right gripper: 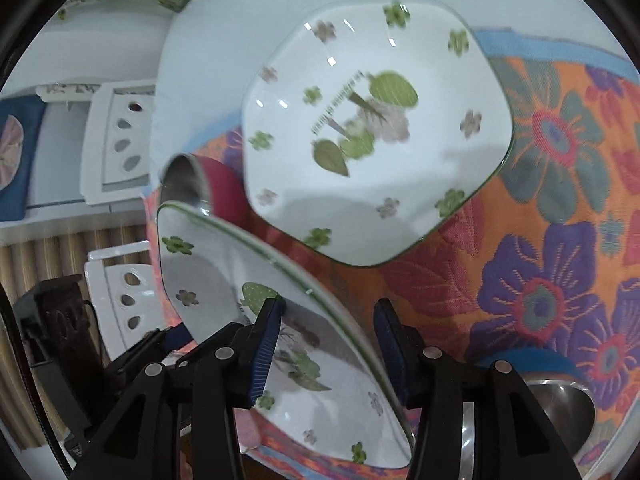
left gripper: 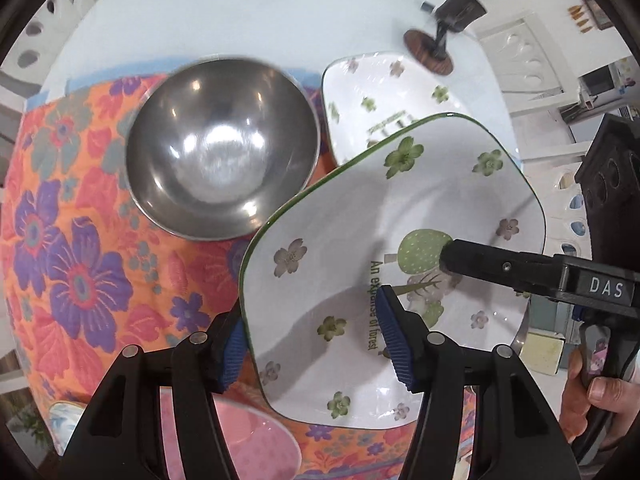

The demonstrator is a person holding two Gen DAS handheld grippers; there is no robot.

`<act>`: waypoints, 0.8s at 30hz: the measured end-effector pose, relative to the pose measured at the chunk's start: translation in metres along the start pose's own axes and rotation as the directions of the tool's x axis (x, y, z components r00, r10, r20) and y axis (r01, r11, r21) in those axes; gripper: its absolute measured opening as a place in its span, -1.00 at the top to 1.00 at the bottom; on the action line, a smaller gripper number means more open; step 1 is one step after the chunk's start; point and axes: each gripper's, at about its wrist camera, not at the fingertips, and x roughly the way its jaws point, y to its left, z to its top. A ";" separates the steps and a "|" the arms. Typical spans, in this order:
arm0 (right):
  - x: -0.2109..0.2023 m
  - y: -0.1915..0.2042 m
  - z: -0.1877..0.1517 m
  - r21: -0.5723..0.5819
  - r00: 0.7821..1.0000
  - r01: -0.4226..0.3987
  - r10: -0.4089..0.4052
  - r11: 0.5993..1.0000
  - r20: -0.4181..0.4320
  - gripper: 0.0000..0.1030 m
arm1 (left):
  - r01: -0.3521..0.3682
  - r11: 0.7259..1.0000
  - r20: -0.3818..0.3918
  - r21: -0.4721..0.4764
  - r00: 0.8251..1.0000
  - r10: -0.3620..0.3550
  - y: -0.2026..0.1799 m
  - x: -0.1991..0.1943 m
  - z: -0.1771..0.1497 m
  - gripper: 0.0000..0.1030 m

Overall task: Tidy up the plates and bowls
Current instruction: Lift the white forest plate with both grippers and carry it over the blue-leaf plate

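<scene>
Flowered cloth (left gripper: 80, 264): orange, pink and purple, spread over the near part of the white table (left gripper: 240, 12).
Pink bowl (left gripper: 248, 448): at the lower left edge of the left wrist view, partly behind the left tool's finger.
Steel bowl (left gripper: 222, 148): upright on the cloth, empty, just left of the plates.
Left tool (left gripper: 316, 344): jaws part open, one blue pad outside the rim of the lifted plate and one on its inner face; they appear to pinch the rim, though the contact on the outer side is hard to see.
Lifted plate (left gripper: 360, 220): white, squarish, green rim and flower print, tilted and held off the cloth, overlapping the steel bowl's edge and the plate behind it.
Second plate (right gripper: 360, 128): same pattern, lying flat, partly on the cloth and partly on the bare table.
Right tool (right gripper: 330, 344): jaws part open across the lifted plate's opposite rim, left pad on the inner face, right pad standing off the outside.
Hand (left gripper: 592, 396): on the right tool's handle.
Wooden-based stand (left gripper: 436, 44): on the table beyond the plates.
</scene>
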 end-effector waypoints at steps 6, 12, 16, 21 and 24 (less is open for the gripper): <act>-0.011 0.028 -0.008 -0.045 1.000 0.005 -0.004 0.999 0.018 0.00 | -0.022 1.000 0.041 0.002 0.999 0.022 0.009 -0.033 -0.003 -0.08; -0.003 0.056 -0.021 -0.071 1.000 -0.007 0.008 0.997 0.006 0.00 | -0.036 0.999 0.069 -0.026 0.997 0.038 0.038 -0.054 -0.019 -0.08; 0.012 0.088 -0.028 -0.107 1.000 -0.005 0.004 0.994 -0.014 0.00 | -0.056 0.997 0.086 -0.061 0.994 0.061 0.066 -0.072 -0.029 -0.08; 0.031 0.133 -0.037 -0.164 0.999 -0.012 0.005 0.986 -0.038 0.00 | -0.066 0.991 0.113 -0.115 0.990 0.079 0.107 -0.093 -0.043 -0.08; 0.043 0.158 -0.044 -0.194 0.998 -0.021 0.009 0.981 -0.062 0.00 | -0.069 0.987 0.126 -0.144 0.988 0.088 0.129 -0.102 -0.049 -0.09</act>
